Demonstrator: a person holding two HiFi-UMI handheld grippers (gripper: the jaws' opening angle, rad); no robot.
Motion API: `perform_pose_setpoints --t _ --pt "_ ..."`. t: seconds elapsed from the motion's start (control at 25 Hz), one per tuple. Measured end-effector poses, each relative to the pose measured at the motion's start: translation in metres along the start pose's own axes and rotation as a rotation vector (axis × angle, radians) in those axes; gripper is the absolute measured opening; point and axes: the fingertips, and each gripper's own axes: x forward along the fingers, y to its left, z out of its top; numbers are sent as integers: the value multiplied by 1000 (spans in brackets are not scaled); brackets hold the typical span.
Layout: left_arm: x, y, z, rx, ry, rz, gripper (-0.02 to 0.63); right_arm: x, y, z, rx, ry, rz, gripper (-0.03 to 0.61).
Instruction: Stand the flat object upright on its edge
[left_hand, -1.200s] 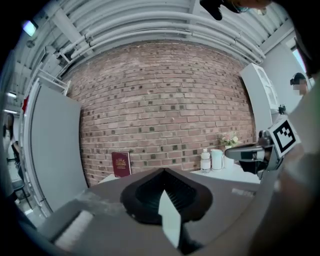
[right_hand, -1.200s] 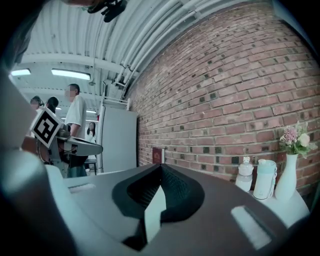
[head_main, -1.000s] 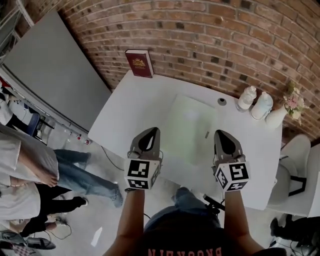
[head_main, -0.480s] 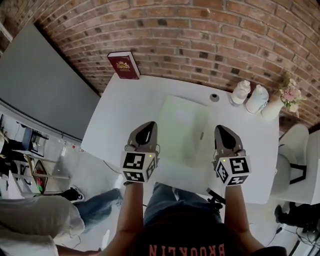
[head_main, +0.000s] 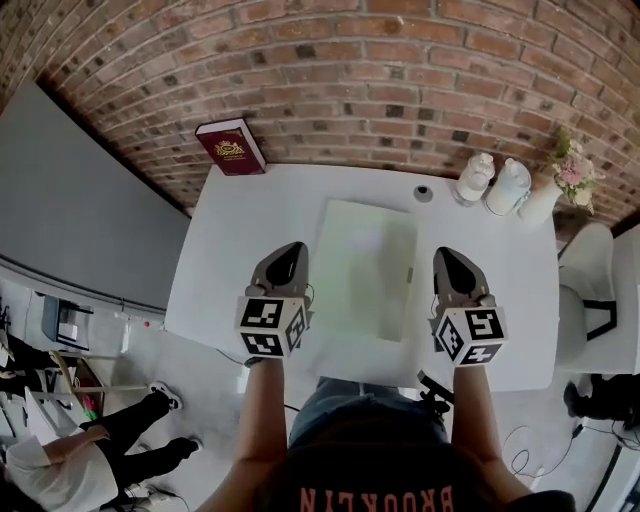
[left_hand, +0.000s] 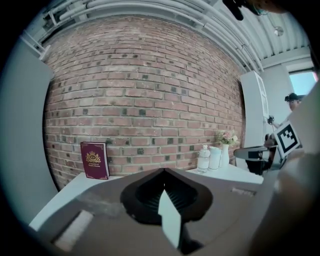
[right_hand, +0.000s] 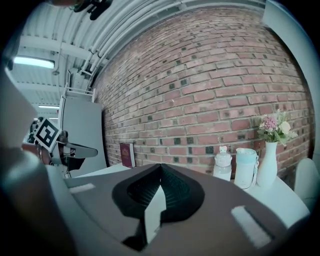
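Edging in over the desk (head_main: 250, 225), left tool (head_main: 292, 250) and right tool (head_main: 449, 256) each pressed together, empty, book (head_main: 231, 147) standing ahead-left, nearer the left.

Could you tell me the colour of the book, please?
The book is maroon with a gold emblem, clearest in left gripper view.

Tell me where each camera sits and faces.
Head view: on the person's head, steeply down at the white table; forearms, left claw, right claw show.
Left gripper view: on the left claw, facing the brick wall; shut jaws show.
Right gripper view: on the right claw, same wall; shut jaws show.
All three share the maroon book.
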Motion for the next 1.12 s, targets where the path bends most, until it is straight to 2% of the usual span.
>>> perform_pose_setpoints --t 0.12,0.24,0.28,0.36,0.56,0.76,1.12 --pt "8 6 -2 -13 17 -51 -3 6 -1 -5 18 21 -42 3" --pt "18 5 -12 -43 58 -129 131 14 -1 -18 59 85 -54 139" --pt "21 6 -16 -53 70 -145 156 16 -1 -23 73 106 -54 181" --pt "26 10 -21 -74 84 -160 158 20 -2 -30 90 132 -54 219" --pt "39 22 -36 -118 131 -180 158 31 -3 -43 113 193 -64 222" --pt "53 25 -61 -153 228 -209 218 39 -4 -71 154 306 -71 234" --pt "69 19 -118 -324 425 -298 311 47 -3 -135 353 479 -66 265"
